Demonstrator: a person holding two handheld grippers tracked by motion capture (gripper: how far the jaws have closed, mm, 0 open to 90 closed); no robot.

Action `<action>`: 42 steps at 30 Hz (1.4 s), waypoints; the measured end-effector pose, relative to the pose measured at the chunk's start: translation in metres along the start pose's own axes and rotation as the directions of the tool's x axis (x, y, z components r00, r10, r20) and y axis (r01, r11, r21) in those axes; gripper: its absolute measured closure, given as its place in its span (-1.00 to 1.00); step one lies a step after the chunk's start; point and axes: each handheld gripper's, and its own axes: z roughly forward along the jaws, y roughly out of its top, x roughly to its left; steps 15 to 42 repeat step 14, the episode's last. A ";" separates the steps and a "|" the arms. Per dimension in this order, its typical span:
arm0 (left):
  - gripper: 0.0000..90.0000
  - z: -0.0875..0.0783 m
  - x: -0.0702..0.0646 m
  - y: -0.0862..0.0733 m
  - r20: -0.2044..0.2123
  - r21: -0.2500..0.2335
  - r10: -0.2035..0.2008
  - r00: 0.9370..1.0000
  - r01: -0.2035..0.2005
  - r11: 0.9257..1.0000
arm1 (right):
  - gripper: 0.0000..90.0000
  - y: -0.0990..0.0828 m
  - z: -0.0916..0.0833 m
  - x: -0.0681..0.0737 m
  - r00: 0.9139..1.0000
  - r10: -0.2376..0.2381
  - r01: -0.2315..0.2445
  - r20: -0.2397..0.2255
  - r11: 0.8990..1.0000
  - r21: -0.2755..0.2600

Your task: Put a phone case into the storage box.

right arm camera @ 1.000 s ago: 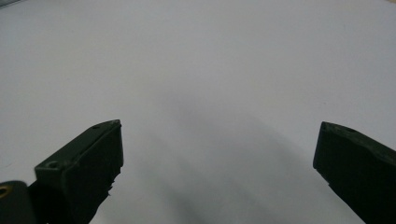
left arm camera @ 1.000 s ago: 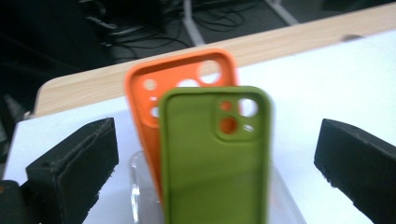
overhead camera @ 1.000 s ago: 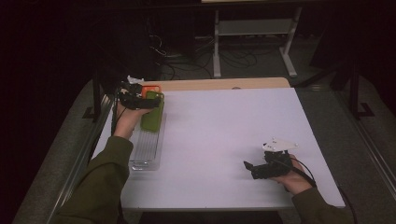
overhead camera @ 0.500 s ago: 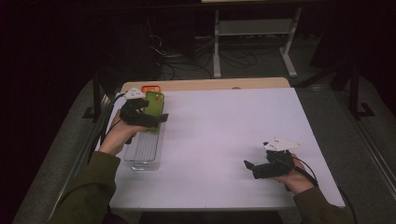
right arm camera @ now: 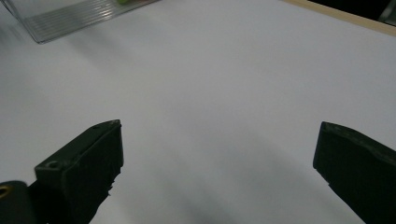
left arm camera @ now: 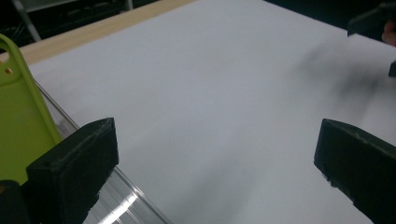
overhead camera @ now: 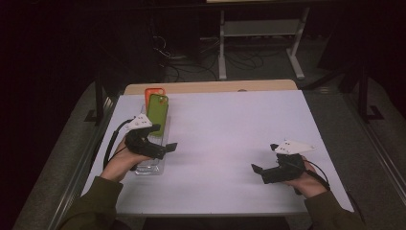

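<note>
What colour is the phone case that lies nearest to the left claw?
Lime green phone case; the high view shows it best, lying in the clear tray.

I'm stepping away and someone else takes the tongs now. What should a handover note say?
Left tongs: open, holding nothing, over the near end of the clear tray.
Right tongs: open, holding nothing, low over the white table at the near right.
Green phone case lies in the tray; orange phone case sits behind it at the tray's far end.
Done: green case appears placed.
Left: unclear; nothing else waits on the table.

Dim room, bg black; table [overhead camera: 230,120] lit from above (soft shadows), gripper views blurry.
</note>
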 end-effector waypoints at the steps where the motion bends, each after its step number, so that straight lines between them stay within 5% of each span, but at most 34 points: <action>1: -1.00 -0.001 -0.002 -0.003 0.003 -0.001 -0.006 1.000 0.006 1.000 | -0.97 0.000 -0.001 0.000 1.000 0.002 -0.002 -0.003 1.000 0.003; 13: -1.00 0.001 -0.008 -0.028 0.017 0.023 0.014 1.000 -0.014 1.000 | -0.97 0.002 -0.002 0.001 0.999 -0.018 0.018 -0.029 1.000 -0.011; 42: -1.00 0.002 -0.008 -0.029 0.018 0.022 0.018 1.000 -0.019 1.000 | -0.97 0.003 -0.002 0.001 0.999 -0.015 0.015 -0.032 1.000 -0.013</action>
